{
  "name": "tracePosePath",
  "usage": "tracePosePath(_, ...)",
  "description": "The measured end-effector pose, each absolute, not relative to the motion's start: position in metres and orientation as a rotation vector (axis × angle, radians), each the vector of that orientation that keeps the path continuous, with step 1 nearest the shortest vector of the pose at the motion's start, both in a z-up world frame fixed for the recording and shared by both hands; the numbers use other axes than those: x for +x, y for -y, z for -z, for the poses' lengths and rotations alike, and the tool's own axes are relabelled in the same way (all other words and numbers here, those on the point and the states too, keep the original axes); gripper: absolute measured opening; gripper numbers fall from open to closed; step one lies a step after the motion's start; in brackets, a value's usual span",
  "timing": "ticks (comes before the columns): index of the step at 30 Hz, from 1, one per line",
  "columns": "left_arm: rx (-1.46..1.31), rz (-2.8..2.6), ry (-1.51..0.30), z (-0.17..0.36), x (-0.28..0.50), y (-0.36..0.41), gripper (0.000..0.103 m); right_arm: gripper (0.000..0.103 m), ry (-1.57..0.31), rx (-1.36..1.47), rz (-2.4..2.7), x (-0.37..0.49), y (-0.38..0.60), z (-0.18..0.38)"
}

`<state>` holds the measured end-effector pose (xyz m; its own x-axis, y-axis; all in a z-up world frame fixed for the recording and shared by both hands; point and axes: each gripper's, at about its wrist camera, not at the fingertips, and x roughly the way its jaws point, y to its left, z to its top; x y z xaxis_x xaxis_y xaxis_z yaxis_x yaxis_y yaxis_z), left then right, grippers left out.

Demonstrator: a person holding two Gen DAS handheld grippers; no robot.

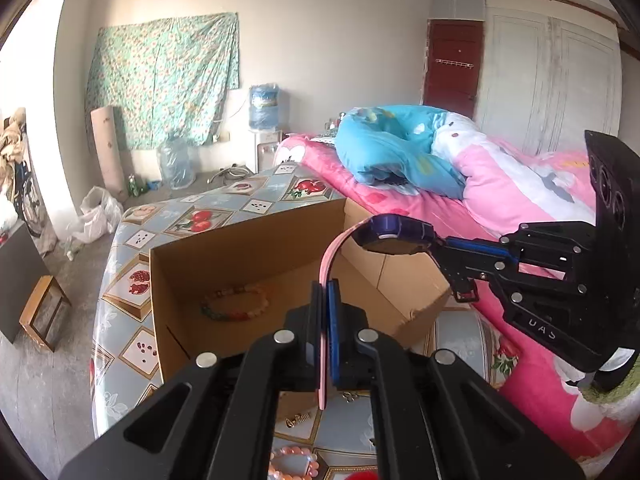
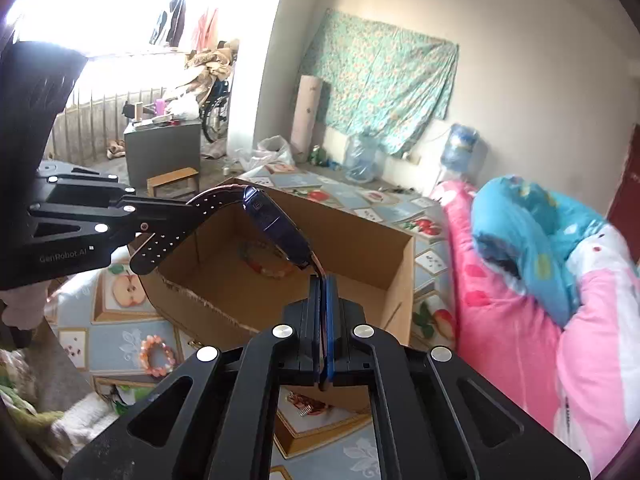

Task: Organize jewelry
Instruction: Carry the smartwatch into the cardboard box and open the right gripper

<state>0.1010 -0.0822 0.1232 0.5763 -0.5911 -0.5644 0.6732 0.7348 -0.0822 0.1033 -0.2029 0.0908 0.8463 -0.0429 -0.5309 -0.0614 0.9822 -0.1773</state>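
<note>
the left gripper [image 1: 325, 292] has its jaws closed on one end of a pink watch strap [image 1: 329, 258], and the right gripper [image 2: 323, 288] has its jaws clamped on the other end, so the watch [image 1: 394, 234] hangs between them in the air, above the open cardboard box [image 1: 248, 256]. in the left wrist view the strap rises from the jaws and bends right to the dark blue watch body, which the right gripper [image 1: 448, 248] meets from the right side. in the right wrist view the left gripper [image 2: 160, 240] comes in from the left, gripping the strap (its underside looks dark here, with rows of holes).

inside the box, on its floor, lies a bracelet of mixed coloured beads [image 1: 236, 304]. the box stands on a bench [image 1: 132, 240] covered with a fruit-patterned cloth. on the near part of the bench, outside the box, lies a pink bead bracelet [image 2: 157, 354], and a small gold-coloured piece [image 1: 298, 420] sits just near the box's near wall; what it is i cannot tell. a bed with pink bedding [image 1: 520, 184] is to the right of the bench.
</note>
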Motion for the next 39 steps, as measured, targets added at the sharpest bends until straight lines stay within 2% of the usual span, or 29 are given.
tracePosePath(5,0.077,0.751,-0.835,-0.114,0.175,0.096,0.003,0.001,-0.796,-0.011,-0.098,0.186,0.237,-0.089)
tracePosePath(12,0.011,0.708,-1.184,-0.053,0.260,0.115,0.003,0.001,-1.135,-0.033,-0.122,0.265,0.237,-0.044)
tracePosePath(16,0.067,0.670,-1.261,-0.033,0.278,0.125,0.003,0.002,-1.263,-0.067,-0.107,0.299,0.240,-0.023)
tracePosePath(21,0.088,0.659,-1.291,-0.027,0.290,0.128,0.006,0.002,-1.289,-0.178,-0.044,0.324,0.241,-0.005)
tracePosePath(26,0.071,0.636,-1.262,-0.031,0.294,0.119,0.007,0.002,-1.251,-0.194,-0.023,0.328,0.244,-0.008)
tracePosePath(29,0.059,0.647,-1.182,-0.045,0.287,0.112,0.007,0.003,-1.202,-0.146,-0.037,0.319,0.249,-0.021)
tracePosePath(32,0.053,0.670,-1.035,-0.074,0.267,0.097,0.009,0.005,-1.125,-0.069,-0.099,0.297,0.257,-0.043)
tracePosePath(35,0.078,0.695,-0.837,-0.111,0.228,0.075,0.020,0.006,-0.996,-0.021,-0.170,0.256,0.266,-0.077)
tracePosePath(36,0.086,0.692,-0.758,-0.125,0.209,0.064,0.025,0.010,-0.942,-0.017,-0.177,0.239,0.268,-0.089)
tracePosePath(37,0.087,0.689,-0.709,-0.132,0.197,0.057,0.028,0.020,-0.891,-0.012,-0.182,0.221,0.271,-0.101)
tracePosePath(39,0.081,0.676,-0.615,-0.145,0.165,0.034,0.036,0.032,-0.784,0.004,-0.196,0.180,0.272,-0.122)
